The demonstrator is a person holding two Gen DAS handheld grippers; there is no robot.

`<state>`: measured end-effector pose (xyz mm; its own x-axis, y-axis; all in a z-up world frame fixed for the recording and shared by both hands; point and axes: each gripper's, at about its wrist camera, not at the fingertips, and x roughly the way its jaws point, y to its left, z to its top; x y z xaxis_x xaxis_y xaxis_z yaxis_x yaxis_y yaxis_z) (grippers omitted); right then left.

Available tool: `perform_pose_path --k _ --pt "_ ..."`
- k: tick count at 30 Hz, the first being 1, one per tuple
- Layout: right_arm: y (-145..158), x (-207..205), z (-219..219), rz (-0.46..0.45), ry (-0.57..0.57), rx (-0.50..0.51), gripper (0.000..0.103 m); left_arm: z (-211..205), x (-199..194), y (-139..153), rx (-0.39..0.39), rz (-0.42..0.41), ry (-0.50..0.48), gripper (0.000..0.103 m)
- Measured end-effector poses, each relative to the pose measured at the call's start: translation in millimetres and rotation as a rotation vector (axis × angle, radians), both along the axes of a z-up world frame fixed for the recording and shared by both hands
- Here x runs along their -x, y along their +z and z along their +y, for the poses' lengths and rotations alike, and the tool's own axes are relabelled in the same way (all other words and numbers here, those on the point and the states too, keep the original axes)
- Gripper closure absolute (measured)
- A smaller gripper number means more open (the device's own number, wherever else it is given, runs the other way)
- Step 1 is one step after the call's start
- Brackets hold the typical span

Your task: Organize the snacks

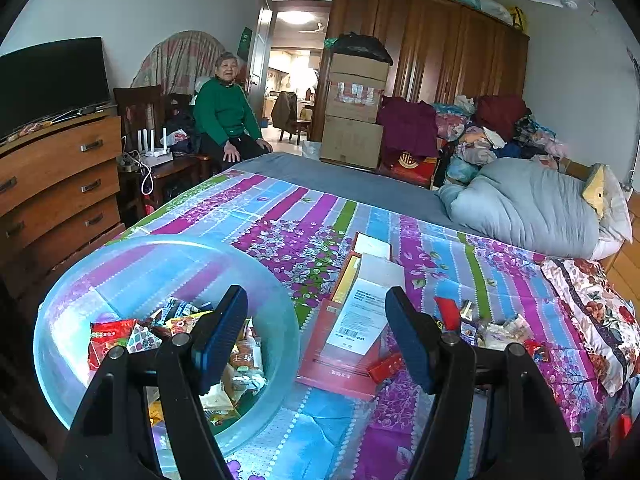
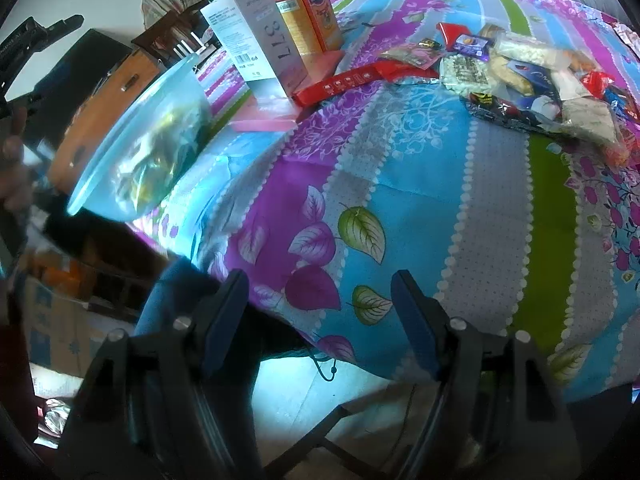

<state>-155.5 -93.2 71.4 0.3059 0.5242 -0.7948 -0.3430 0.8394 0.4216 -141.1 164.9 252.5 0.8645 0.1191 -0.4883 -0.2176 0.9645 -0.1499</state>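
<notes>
A clear blue plastic bowl [image 1: 64, 312] sits on the bed at the lower left and holds several snack packets [image 1: 112, 340]. My left gripper [image 1: 316, 332] is open and empty, its left finger above the bowl. Loose snack packets [image 1: 492, 328] lie to its right. In the right wrist view the bowl [image 2: 120, 148] is at the left and a pile of snack packets [image 2: 520, 68] lies at the upper right. My right gripper [image 2: 320, 320] is open and empty over the bed's near edge, well short of the pile.
A white box [image 1: 372, 296] and an orange box [image 2: 312, 16] stand on a flat red box [image 1: 340, 364] between bowl and pile. A folded grey quilt [image 1: 532, 208] lies at the far right. A seated person [image 1: 224, 112] and a wooden dresser [image 1: 56, 176] are at the left.
</notes>
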Motion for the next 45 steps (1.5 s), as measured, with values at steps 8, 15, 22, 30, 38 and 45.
perform_pose_path --k 8,15,22,30,38,45 --pt "-7.8 6.0 -2.4 0.023 0.005 0.01 0.028 -1.2 1.1 -2.7 0.008 0.017 -0.011 0.03" --pt "-9.6 7.7 -5.0 0.028 0.005 0.012 0.028 -4.9 1.5 -3.2 0.01 0.024 -0.014 0.03" --pt "-12.8 9.1 -8.8 0.037 0.0 0.015 0.028 -11.2 0.0 -1.9 0.007 0.022 -0.029 0.03" --pt "-9.1 9.9 -8.7 0.033 -0.006 0.015 0.028 -10.6 -0.8 2.9 0.019 0.01 -0.03 0.03" --pt "-6.5 11.5 -5.0 0.028 0.003 0.012 0.028 -9.3 0.8 3.1 0.027 0.014 -0.027 0.03" --pt "-8.5 12.8 -4.1 0.031 0.007 0.013 0.028 -7.9 1.2 3.6 0.026 0.014 -0.024 0.03"
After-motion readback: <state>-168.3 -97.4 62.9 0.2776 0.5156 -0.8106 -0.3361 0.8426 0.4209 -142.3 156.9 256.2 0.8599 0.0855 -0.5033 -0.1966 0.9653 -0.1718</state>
